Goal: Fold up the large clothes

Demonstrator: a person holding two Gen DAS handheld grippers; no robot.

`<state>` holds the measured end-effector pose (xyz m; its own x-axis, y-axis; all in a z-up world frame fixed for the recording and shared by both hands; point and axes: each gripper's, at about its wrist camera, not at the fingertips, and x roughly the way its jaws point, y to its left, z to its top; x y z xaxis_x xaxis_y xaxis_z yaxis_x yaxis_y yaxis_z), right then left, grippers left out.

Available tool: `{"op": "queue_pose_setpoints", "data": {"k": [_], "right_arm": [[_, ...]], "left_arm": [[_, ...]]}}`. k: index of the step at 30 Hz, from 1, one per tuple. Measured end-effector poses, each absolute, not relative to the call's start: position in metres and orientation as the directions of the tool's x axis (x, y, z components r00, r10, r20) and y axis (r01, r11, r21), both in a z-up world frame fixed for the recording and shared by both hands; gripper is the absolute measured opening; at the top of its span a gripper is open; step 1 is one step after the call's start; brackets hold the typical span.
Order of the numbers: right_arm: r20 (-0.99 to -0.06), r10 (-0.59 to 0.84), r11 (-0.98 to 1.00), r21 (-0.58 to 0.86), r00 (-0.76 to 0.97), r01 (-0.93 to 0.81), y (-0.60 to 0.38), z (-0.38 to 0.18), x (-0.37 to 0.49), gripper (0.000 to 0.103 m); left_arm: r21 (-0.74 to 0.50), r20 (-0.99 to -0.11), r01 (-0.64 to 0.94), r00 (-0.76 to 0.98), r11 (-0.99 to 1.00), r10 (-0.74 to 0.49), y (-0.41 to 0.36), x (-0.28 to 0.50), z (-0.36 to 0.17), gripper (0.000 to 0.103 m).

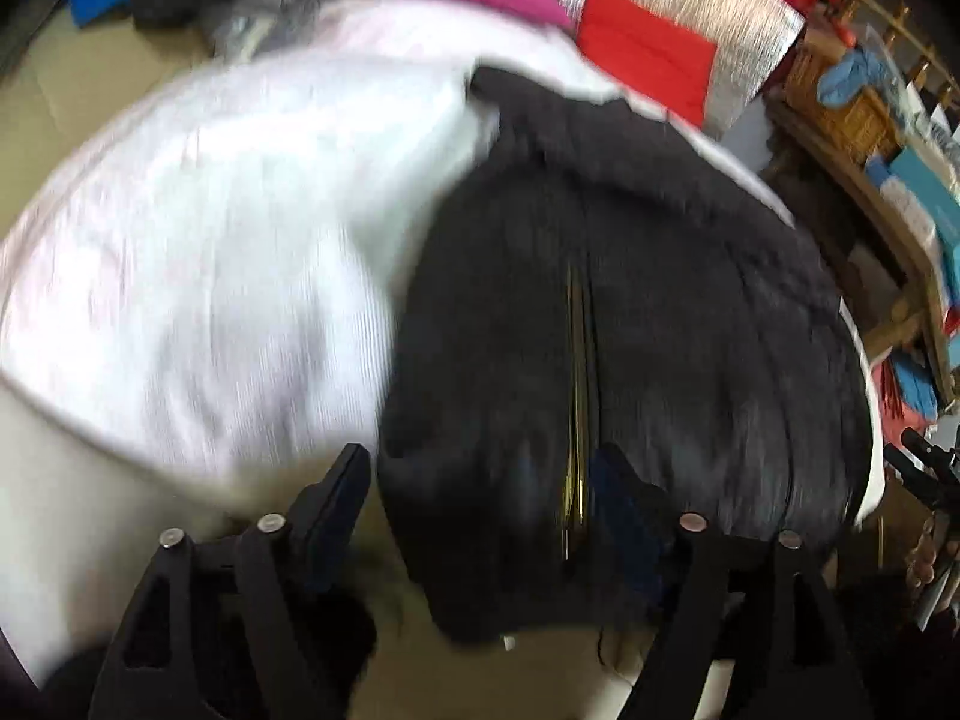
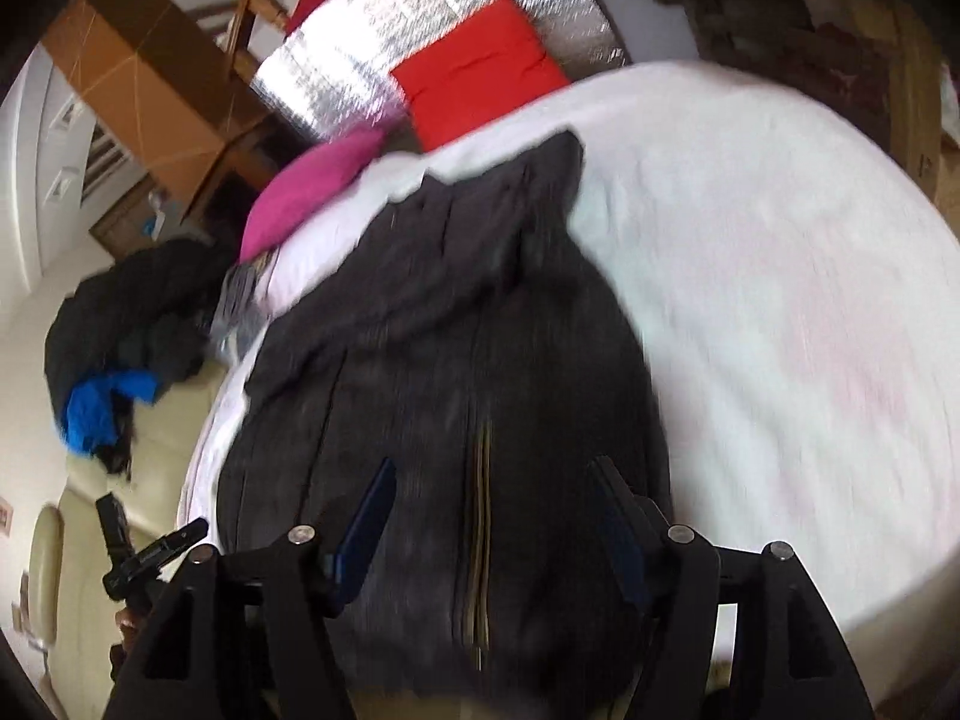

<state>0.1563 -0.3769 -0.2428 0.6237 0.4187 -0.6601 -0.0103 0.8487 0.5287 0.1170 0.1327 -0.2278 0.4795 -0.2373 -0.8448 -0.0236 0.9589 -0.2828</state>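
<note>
A dark zip-front jacket (image 2: 456, 360) lies spread on a white bed sheet (image 2: 780, 312), its hood or collar end toward 12 o'clock and its hem toward 6 o'clock, close to both cameras. The brass-coloured zipper (image 2: 480, 516) runs up the middle of the front. Both views are smeared by motion, so fine detail of the cloth is not readable.

The right gripper (image 2: 492, 516) hangs over the hem with its jaws spread wide and nothing between them; the zipper line sits roughly midway between the two. The left gripper (image 1: 474, 498) is likewise open and empty, its jaws straddling the jacket's edge at 6 o'clock, one over the sheet and one over the dark cloth.

The likely trouble is the grasp. A jaw closing here could pinch the sheet along with the jacket and drag the bedding up into the fold. It could also catch only the top layer of the front, so the back panel stays behind and the fold comes out bunched. The stiff zipper may resist a crease across it. A loose sleeve, apparently lying at 10 o'clock, could slip off the bed edge.
</note>
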Motion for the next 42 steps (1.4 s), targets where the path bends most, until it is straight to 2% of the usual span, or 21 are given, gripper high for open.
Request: {"op": "queue_pose_setpoints", "data": {"k": [6, 13, 18, 19, 20, 22, 24, 27, 28, 29, 30, 31, 32, 35, 36, 37, 38, 39, 40, 41, 42], "right_arm": [[-0.807, 0.377, 0.896, 0.442, 0.455, 0.041, -0.36, -0.282, 0.107, 0.07], [-0.893, 0.317, 0.928, 0.362, 0.319, 0.091, -0.341, -0.329, 0.103, 0.07], [-0.906, 0.317, 0.918, 0.368, 0.281, 0.149, -0.326, -0.365, 0.122, 0.07], [-0.899, 0.327, 0.913, 0.38, 0.291, 0.149, -0.325, -0.367, 0.122, 0.067], [-0.89, 0.34, 0.907, 0.396, 0.302, 0.145, -0.323, -0.367, 0.122, 0.056], [-0.881, 0.346, 0.91, 0.399, 0.322, 0.113, -0.318, -0.359, 0.119, 0.043], [-0.873, 0.34, 0.916, 0.391, 0.349, 0.085, -0.316, -0.347, 0.113, 0.038], [-0.862, 0.355, 0.911, 0.407, 0.363, 0.074, -0.315, -0.341, 0.106, 0.038], [-0.868, 0.351, 0.912, 0.402, 0.351, 0.081, -0.315, -0.344, 0.106, 0.039], [-0.875, 0.345, 0.914, 0.396, 0.339, 0.094, -0.317, -0.347, 0.107, 0.042], [-0.883, 0.343, 0.91, 0.397, 0.321, 0.12, -0.319, -0.352, 0.109, 0.05], [-0.886, 0.351, 0.904, 0.406, 0.304, 0.138, -0.32, -0.355, 0.112, 0.064], [-0.888, 0.363, 0.897, 0.416, 0.284, 0.154, -0.32, -0.358, 0.116, 0.068], [-0.891, 0.375, 0.896, 0.419, 0.255, 0.149, -0.317, -0.368, 0.126, 0.068], [-0.888, 0.379, 0.893, 0.424, 0.26, 0.149, -0.316, -0.37, 0.128, 0.068], [-0.882, 0.388, 0.891, 0.434, 0.268, 0.138, -0.314, -0.371, 0.127, 0.061], [-0.877, 0.393, 0.892, 0.436, 0.275, 0.116, -0.311, -0.369, 0.126, 0.046], [-0.875, 0.391, 0.897, 0.431, 0.284, 0.094, -0.309, -0.365, 0.122, 0.037], [-0.877, 0.383, 0.904, 0.421, 0.29, 0.079, -0.311, -0.36, 0.114, 0.027], [-0.875, 0.38, 0.906, 0.417, 0.299, 0.068, -0.311, -0.353, 0.11, 0.02], [-0.87, 0.383, 0.905, 0.421, 0.311, 0.063, -0.311, -0.346, 0.106, 0.019]], "left_arm": [[-0.257, -0.917, -0.033, 0.323, 0.966, -0.233, 0.111, 0.089, -0.27, 0.079], [-0.215, -0.947, -0.051, 0.254, 0.975, -0.196, 0.11, 0.092, -0.296, 0.079], [-0.307, -0.928, -0.06, 0.243, 0.95, -0.284, 0.111, 0.096, -0.312, 0.078], [-0.333, -0.916, -0.059, 0.256, 0.941, -0.308, 0.113, 0.096, -0.312, 0.076], [-0.353, -0.906, -0.059, 0.27, 0.934, -0.325, 0.115, 0.096, -0.311, 0.072], [-0.362, -0.9, -0.056, 0.279, 0.93, -0.334, 0.119, 0.094, -0.311, 0.057], [-0.368, -0.897, -0.056, 0.283, 0.928, -0.338, 0.124, 0.096, -0.311, 0.053], [-0.368, -0.898, -0.062, 0.282, 0.928, -0.338, 0.128, 0.098, -0.315, 0.054], [-0.369, -0.9, -0.071, 0.279, 0.927, -0.337, 0.132, 0.1, -0.319, 0.061], [-0.378, -0.901, -0.087, 0.263, 0.922, -0.345, 0.133, 0.102, -0.325, 0.068], [-0.389, -0.902, -0.104, 0.245, 0.915, -0.356, 0.134, 0.101, -0.33, 0.081], [-0.396, -0.904, -0.126, 0.225, 0.909, -0.363, 0.135, 0.103, -0.336, 0.086], [-0.399, -0.908, -0.149, 0.204, 0.905, -0.367, 0.137, 0.105, -0.343, 0.086], [-0.404, -0.912, -0.152, 0.15, 0.902, -0.383, 0.133, 0.11, -0.358, 0.084], [-0.398, -0.912, -0.122, 0.155, 0.909, -0.379, 0.131, 0.111, -0.357, 0.075], [-0.394, -0.911, -0.08, 0.167, 0.916, -0.377, 0.128, 0.109, -0.353, 0.052], [-0.391, -0.911, -0.061, 0.173, 0.919, -0.376, 0.126, 0.109, -0.351, 0.04], [-0.388, -0.909, -0.048, 0.183, 0.921, -0.374, 0.126, 0.107, -0.348, 0.021], [-0.389, -0.907, -0.039, 0.193, 0.92, -0.375, 0.128, 0.105, -0.345, 0.009], [-0.403, -0.899, -0.034, 0.201, 0.915, -0.388, 0.131, 0.103, -0.341, 0.009], [-0.411, -0.893, -0.027, 0.21, 0.911, -0.397, 0.133, 0.1, -0.336, 0.008]]}}
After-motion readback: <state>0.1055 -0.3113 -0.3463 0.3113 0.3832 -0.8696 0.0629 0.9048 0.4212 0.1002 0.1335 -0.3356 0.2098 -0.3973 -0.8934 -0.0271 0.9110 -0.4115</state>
